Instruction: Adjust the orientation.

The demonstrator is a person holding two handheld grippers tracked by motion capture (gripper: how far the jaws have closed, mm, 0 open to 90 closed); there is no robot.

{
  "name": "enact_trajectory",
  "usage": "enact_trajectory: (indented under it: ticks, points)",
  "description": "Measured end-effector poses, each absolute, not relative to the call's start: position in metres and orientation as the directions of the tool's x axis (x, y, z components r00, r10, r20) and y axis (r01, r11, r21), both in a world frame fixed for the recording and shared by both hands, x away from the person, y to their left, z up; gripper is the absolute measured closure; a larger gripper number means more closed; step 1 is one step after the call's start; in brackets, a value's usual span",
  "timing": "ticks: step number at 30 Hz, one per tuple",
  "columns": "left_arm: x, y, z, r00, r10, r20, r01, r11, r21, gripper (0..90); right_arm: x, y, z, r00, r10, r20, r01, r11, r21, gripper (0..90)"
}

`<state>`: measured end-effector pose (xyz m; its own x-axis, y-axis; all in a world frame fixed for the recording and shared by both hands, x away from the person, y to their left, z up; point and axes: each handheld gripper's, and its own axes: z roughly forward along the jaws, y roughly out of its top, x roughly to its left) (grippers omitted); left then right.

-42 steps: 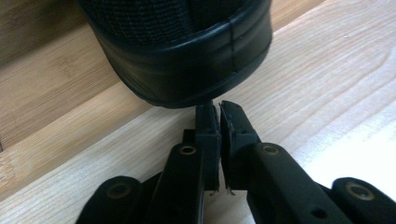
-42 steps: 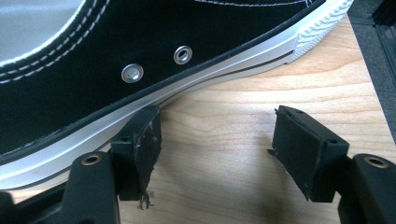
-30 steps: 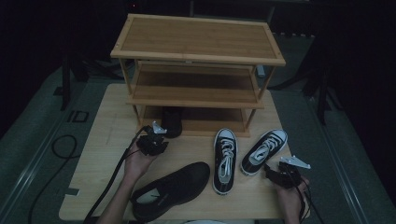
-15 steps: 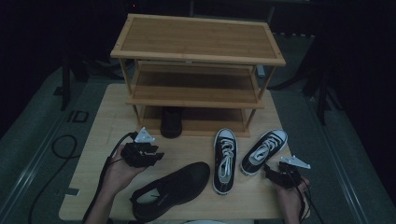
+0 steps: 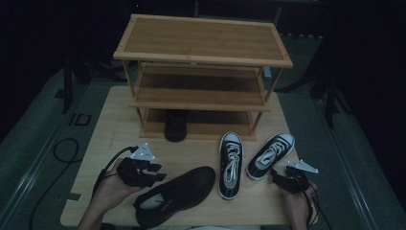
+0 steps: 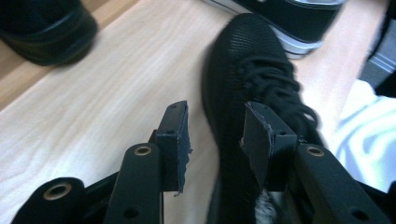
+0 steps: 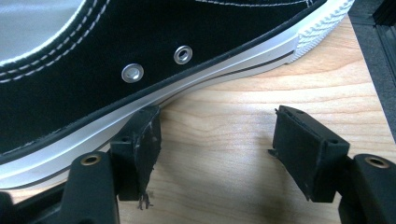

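Left gripper [image 5: 155, 172]: I see its jaws apart, just been opening, nothing clamped, above the black shoe [image 5: 174, 194] by the worktop's [image 5: 110, 139] near edge.
Right gripper [image 5: 280, 178]: jaws apart, empty, beside a black-and-white sneaker [image 5: 270, 155] near the right edge.
Rack [image 5: 203, 72]: 1 dark shoe [image 5: 175, 125] on its bottom shelf.

Left gripper [image 5: 155, 173] beside black shoe [image 5: 177, 194]
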<state>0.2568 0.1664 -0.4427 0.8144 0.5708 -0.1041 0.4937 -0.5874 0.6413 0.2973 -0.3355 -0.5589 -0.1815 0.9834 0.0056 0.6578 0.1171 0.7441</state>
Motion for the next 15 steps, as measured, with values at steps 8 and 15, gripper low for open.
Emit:
enact_trajectory:
  ticks: [8, 15]
  points:
    - [0.247, 0.167, -0.446, 0.831, 0.54, -0.134, 0.491, -0.598, 0.634, 60.3, 0.297, -0.335, -0.559, -0.181, 0.983, 0.006, 0.658, 0.117, 0.744, 32.0]
    - [0.241, 0.164, -0.453, 0.846, 0.522, -0.105, 0.478, -0.657, 0.584, 62.2, 0.297, -0.335, -0.559, -0.181, 0.983, 0.006, 0.658, 0.116, 0.744, 31.9]
